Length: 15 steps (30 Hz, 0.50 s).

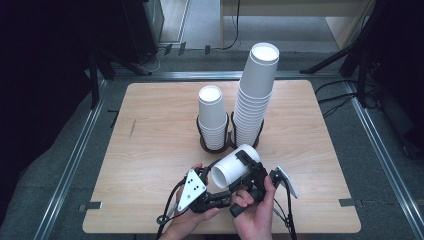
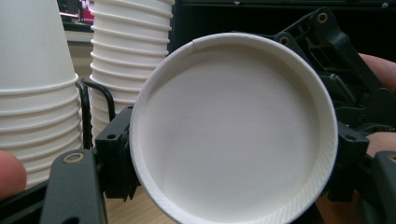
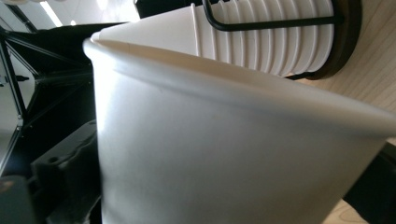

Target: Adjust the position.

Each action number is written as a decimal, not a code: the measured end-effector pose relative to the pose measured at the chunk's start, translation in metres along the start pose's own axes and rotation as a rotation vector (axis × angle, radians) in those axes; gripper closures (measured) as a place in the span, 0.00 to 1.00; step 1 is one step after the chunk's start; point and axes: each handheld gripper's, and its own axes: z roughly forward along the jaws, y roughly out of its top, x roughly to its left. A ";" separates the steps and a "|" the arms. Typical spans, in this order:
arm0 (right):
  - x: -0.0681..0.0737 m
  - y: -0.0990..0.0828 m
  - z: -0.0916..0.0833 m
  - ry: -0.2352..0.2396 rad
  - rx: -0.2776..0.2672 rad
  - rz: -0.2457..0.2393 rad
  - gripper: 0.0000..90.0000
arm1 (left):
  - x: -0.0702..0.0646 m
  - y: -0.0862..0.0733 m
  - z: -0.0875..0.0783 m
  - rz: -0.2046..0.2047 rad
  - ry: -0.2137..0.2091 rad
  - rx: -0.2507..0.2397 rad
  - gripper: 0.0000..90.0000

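A white paper cup point(image 1: 232, 167) lies on its side in the air above the table's front. Its flat base point(image 2: 233, 130) faces the left gripper's camera. My left gripper point(image 1: 212, 176) comes in from the lower left, and its black fingertips point(image 2: 116, 154) press on both sides of the base. My right gripper point(image 1: 251, 167) straddles the cup's body from the right, held in a hand. In the right gripper view the cup wall point(image 3: 233, 154) sits between the dark jaws and hides the pads, so contact cannot be judged.
Two stacks of white cups stand in black wire holders point(image 1: 212, 148) mid-table: a short stack point(image 1: 212, 117) and a tall leaning stack point(image 1: 255, 95), just behind the held cup. The wooden table point(image 1: 150, 165) has bare surface left and right. Cables trail off the front edge.
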 end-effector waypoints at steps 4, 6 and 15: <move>0.000 0.001 0.000 0.010 0.002 0.014 0.07 | 0.000 0.000 0.000 0.001 -0.002 -0.004 0.26; 0.000 0.001 -0.001 0.010 0.001 0.019 0.08 | 0.001 0.000 0.000 -0.004 -0.009 -0.002 0.26; -0.001 0.000 -0.002 0.020 0.005 0.018 0.13 | 0.004 -0.002 0.002 -0.005 -0.026 0.007 0.25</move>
